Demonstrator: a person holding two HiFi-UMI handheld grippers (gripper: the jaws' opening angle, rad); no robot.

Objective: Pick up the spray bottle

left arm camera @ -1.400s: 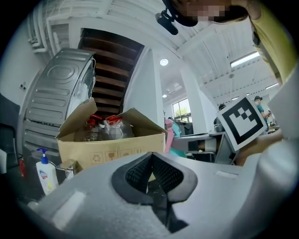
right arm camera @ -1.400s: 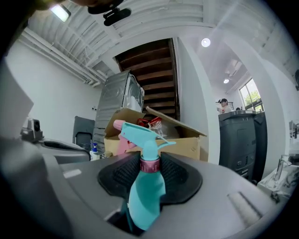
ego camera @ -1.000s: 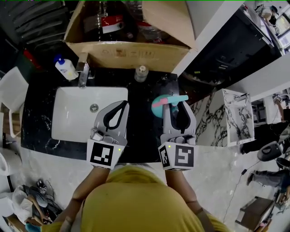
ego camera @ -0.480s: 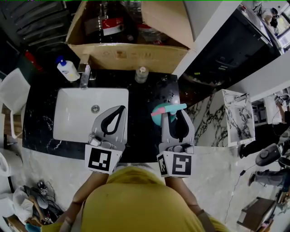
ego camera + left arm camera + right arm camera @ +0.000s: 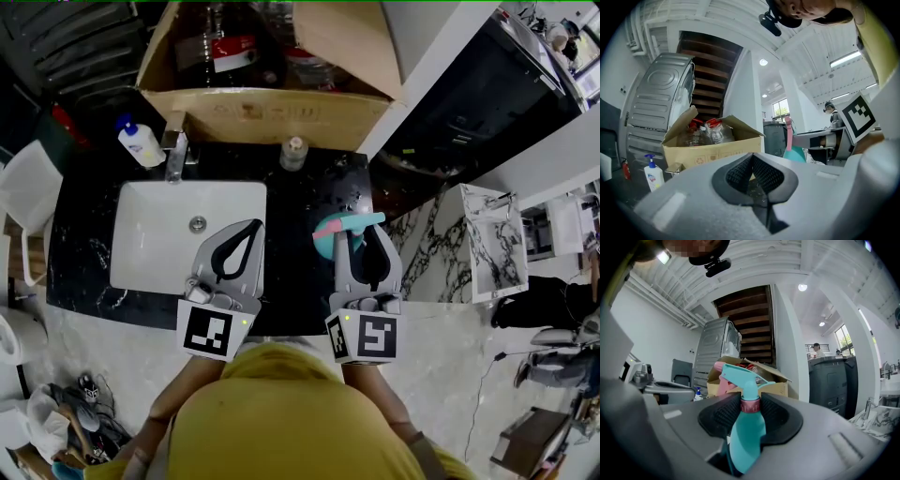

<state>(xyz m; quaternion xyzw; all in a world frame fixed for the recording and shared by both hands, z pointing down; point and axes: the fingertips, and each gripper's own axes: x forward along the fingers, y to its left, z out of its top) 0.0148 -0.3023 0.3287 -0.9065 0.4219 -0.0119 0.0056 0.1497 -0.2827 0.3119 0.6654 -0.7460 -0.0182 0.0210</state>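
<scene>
The spray bottle [image 5: 325, 243] is teal with a pink trigger and stands upright over the black counter [image 5: 291, 281], right of the sink. My right gripper [image 5: 361, 231] is shut on its neck, just below the spray head. In the right gripper view the bottle [image 5: 747, 427] fills the gap between the ribbed pads [image 5: 721, 417], and the head rises above them. My left gripper [image 5: 255, 221] hovers over the sink's right edge, shut with nothing in it. Its tips [image 5: 752, 157] meet in the left gripper view. That view also shows the bottle [image 5: 794, 153] at the right.
A white sink [image 5: 150, 253] with a faucet [image 5: 173, 152] is set in the counter. A pump soap bottle [image 5: 139, 142] stands at the back left and a small jar [image 5: 292, 152] behind the bottle. An open cardboard box [image 5: 272, 114] of bottles lines the back edge.
</scene>
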